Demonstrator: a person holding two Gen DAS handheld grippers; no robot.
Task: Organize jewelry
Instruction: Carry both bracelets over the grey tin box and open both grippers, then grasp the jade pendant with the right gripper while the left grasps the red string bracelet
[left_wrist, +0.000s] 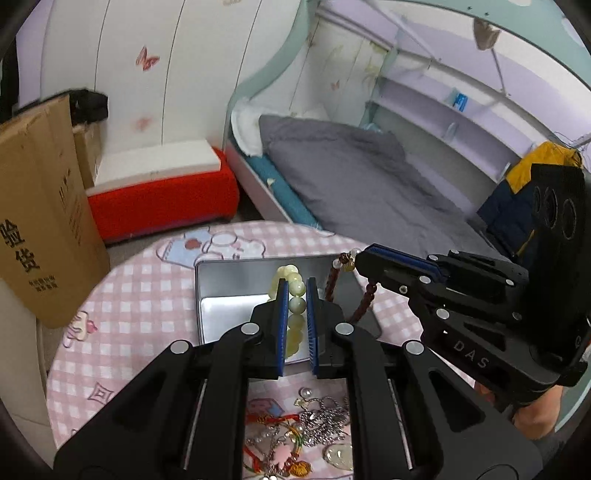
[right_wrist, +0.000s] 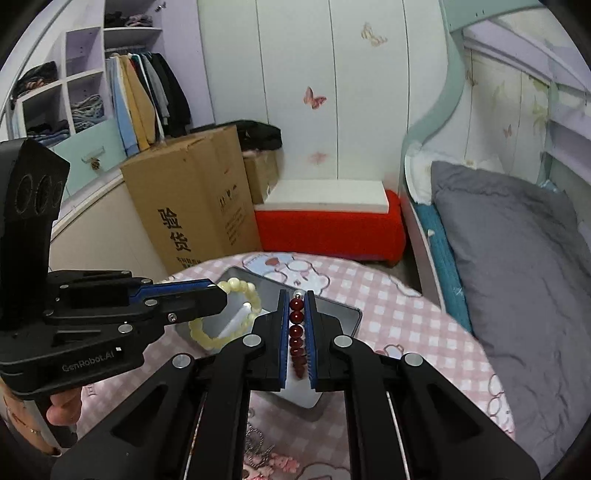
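Jewelry over the metal tin (left_wrist: 216, 291), we are clamping left hand-held gripper (left_wrist: 296, 291) on yellow bead bracelet (left_wrist: 295, 286), right hand-held gripper (right_wrist: 296, 301) on red bead bracelet (right_wrist: 296, 332).

Soft even indoor light; glare in the tin (left_wrist: 229, 306); edges bend, perhaps slightly blurred.

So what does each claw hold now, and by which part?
The left claw pinches the pale bracelet by a few beads of its loop. The right claw pinches the red bracelet the same way.
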